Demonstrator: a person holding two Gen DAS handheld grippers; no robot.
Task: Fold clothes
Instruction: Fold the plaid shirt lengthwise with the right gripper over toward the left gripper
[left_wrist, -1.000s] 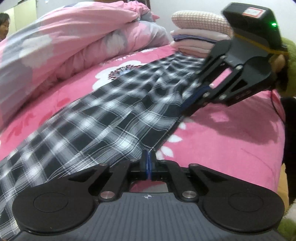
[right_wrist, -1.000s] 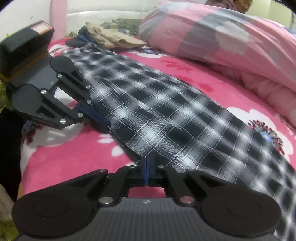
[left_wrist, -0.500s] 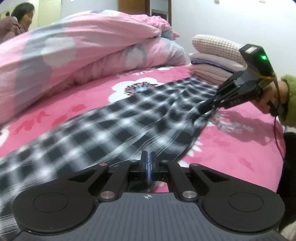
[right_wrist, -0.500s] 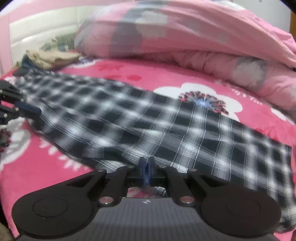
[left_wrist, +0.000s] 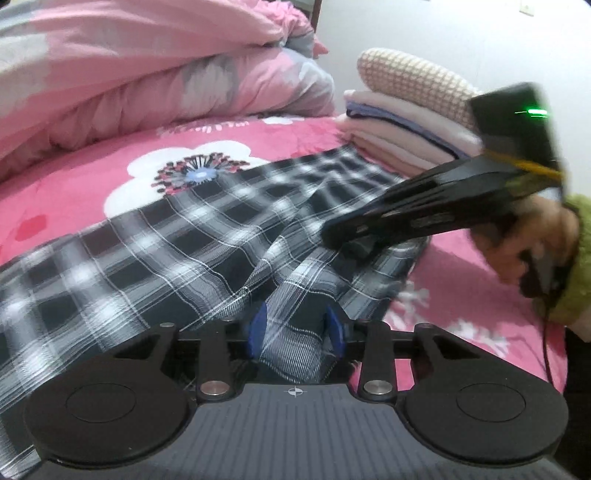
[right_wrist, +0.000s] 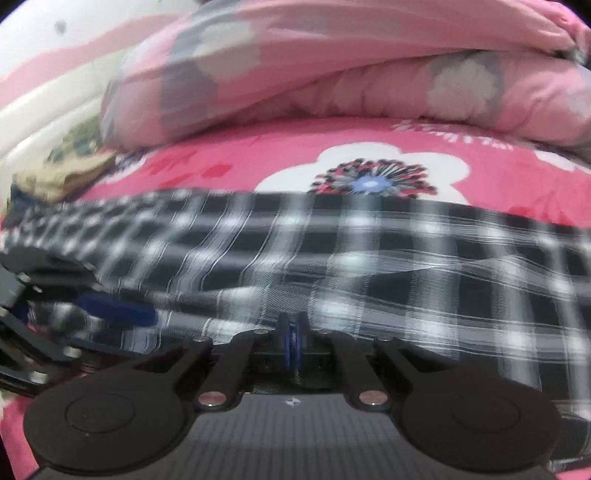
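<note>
From the left wrist, the left tongs (left_wrist: 295, 332) stood spread, a fold of the plaid cloth (left_wrist: 177, 251) lying loose between the blue pads (left_wrist: 258, 325). The cloth stretched across the pink bed (left_wrist: 461, 306). The right tongs (left_wrist: 343, 240), held by a hand (left_wrist: 524, 240), touched the cloth near a stack (left_wrist: 399, 136) of folded clothes.

From the right wrist, the right tongs (right_wrist: 293, 341) were pressed together on the cloth's (right_wrist: 369, 251) near edge. The left tongs (right_wrist: 110, 314) lay blurred at left, below a quilt (right_wrist: 332, 74).

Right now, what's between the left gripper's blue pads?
In the left wrist view, a bunched fold of the plaid garment sits between the open left gripper pads. Nothing else shows in the gap.
</note>
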